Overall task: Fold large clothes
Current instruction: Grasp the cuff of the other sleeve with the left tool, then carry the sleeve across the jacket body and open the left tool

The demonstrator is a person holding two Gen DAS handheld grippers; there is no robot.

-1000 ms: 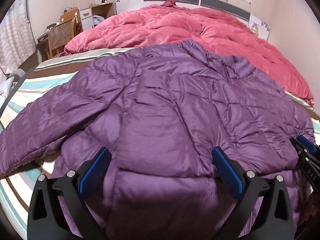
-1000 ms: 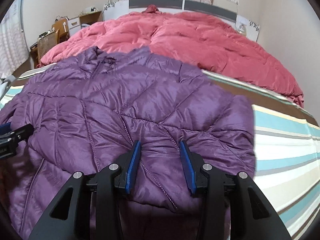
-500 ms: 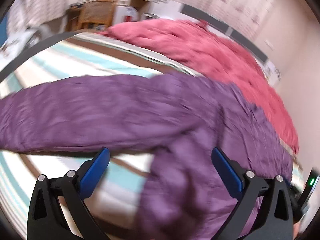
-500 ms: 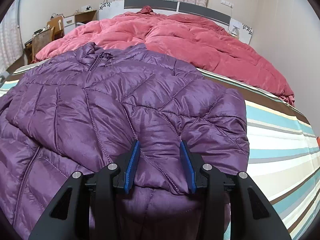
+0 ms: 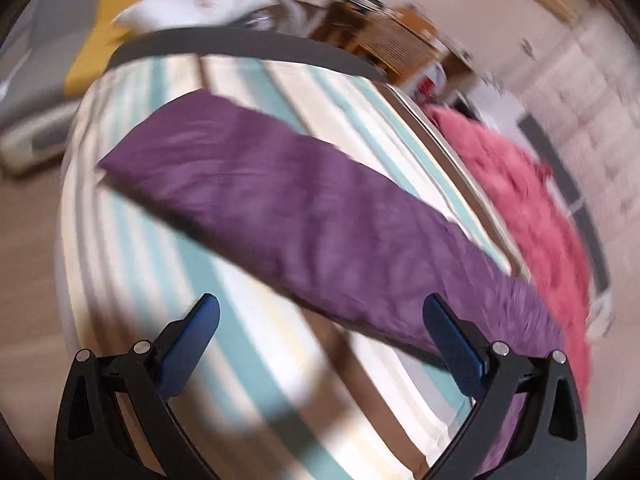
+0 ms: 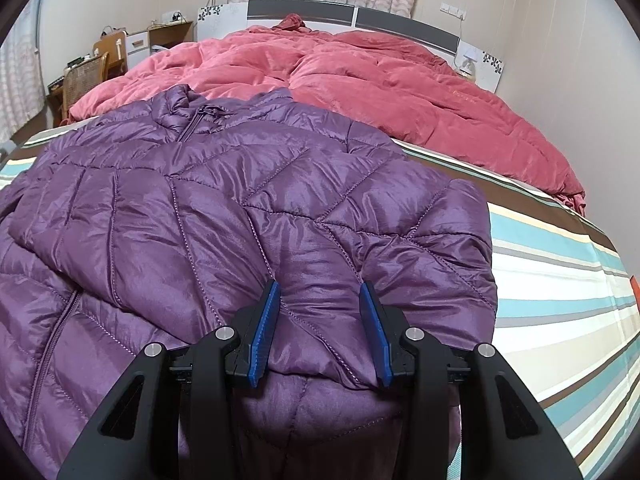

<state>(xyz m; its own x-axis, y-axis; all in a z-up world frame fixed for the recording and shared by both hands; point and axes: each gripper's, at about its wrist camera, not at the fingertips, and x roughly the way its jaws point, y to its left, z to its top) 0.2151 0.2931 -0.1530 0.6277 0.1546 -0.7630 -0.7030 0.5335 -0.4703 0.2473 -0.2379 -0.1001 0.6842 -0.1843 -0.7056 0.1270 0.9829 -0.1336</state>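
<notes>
A purple quilted jacket (image 6: 200, 208) lies front up on the striped bed sheet (image 6: 560, 280), collar toward the pink duvet. Its near right part is folded over the body. My right gripper (image 6: 320, 286) is shut on that puffy folded fabric, which bulges between the blue pads. In the blurred left wrist view one jacket sleeve (image 5: 300, 216) stretches out flat across the sheet (image 5: 160, 280). Just in front of the sleeve's near edge, my left gripper (image 5: 320, 304) stands wide open with nothing between its fingers.
A pink duvet (image 6: 360, 80) covers the far half of the bed, also seen at the right as a pink duvet (image 5: 520, 184). A wicker chair (image 6: 84, 76) and desk stand at the far left. The bed's grey edge (image 5: 240, 46) runs beyond the sleeve, with floor past it.
The left gripper has swung away from the jacket's body to the outstretched sleeve and rolled, staying open. It has left the right wrist view. The right gripper has kept its hold.
</notes>
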